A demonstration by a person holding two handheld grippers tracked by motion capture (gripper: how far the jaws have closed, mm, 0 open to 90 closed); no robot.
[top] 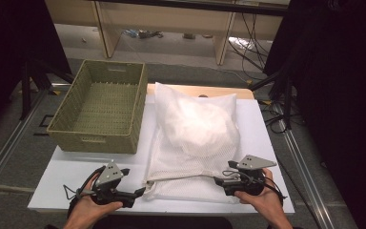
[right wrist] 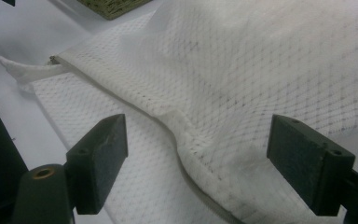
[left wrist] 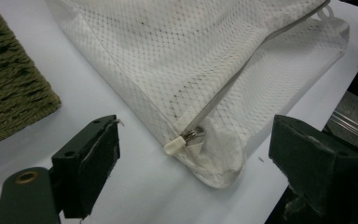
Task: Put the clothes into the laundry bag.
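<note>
On the white table (top: 267, 143), a mesh laundry bag (top: 195, 143) with something white inside lies at the centre, zip end toward the person, likely for working the zipper pull (left wrist: 175, 145). At 7 o'clock the left gripper (top: 140, 192) and at 5 o'clock the right gripper (top: 218, 180) point inward, jaws apart, holding nothing. A wicker basket (top: 100, 138) waits at 10 o'clock.

high view: above the near table (top: 267, 129) edge, facing forward and down. gripper views: low, close, facing inward; all share the mesh bag (top: 190, 164) (left wrist: 205, 60) (right wrist: 242, 70).
</note>
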